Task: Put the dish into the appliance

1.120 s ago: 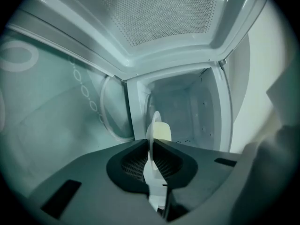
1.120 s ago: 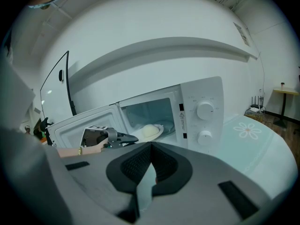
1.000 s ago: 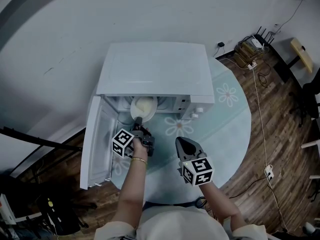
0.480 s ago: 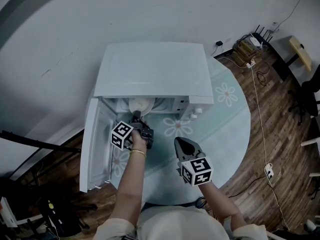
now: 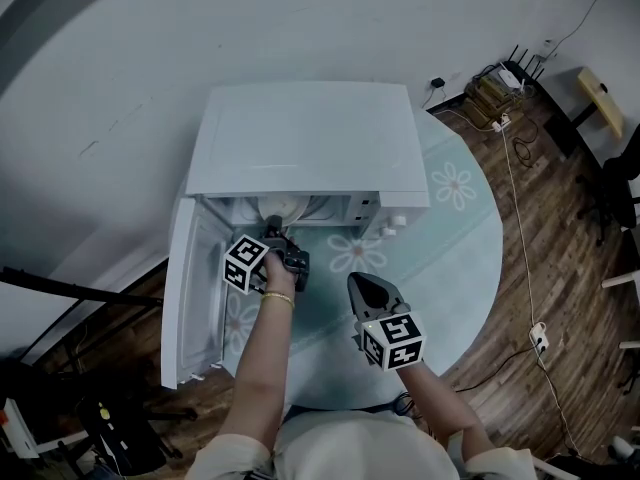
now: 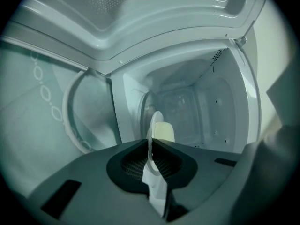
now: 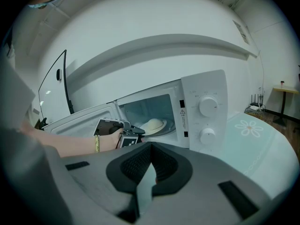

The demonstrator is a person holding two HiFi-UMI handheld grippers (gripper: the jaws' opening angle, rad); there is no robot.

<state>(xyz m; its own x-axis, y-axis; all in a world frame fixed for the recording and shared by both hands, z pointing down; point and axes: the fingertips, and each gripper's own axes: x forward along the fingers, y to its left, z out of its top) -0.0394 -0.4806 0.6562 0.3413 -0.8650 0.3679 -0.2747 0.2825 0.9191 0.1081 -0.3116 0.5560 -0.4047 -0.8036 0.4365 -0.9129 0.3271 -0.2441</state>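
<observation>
A white microwave (image 5: 305, 138) stands on the round table with its door (image 5: 188, 288) swung open to the left. My left gripper (image 5: 273, 233) reaches into the cavity, shut on the rim of a white dish (image 5: 287, 206) with a pale mound of food on it. In the left gripper view the dish (image 6: 151, 130) shows edge-on between the pads, with the cavity (image 6: 197, 107) beyond. In the right gripper view the dish (image 7: 152, 124) sits level inside the microwave (image 7: 204, 109). My right gripper (image 5: 358, 283) hovers over the table in front of the microwave, shut (image 7: 151, 149) and holding nothing.
The table (image 5: 455, 258) has a pale teal cloth with flower prints. The microwave's two knobs (image 7: 207, 107) face me at its right. Cables and a power strip (image 5: 535, 340) lie on the wooden floor at the right. A dark stand (image 5: 70, 278) is at the left.
My left gripper has carried the dish deeper into the microwave, so less of it shows below the top edge. The right gripper has barely moved.
</observation>
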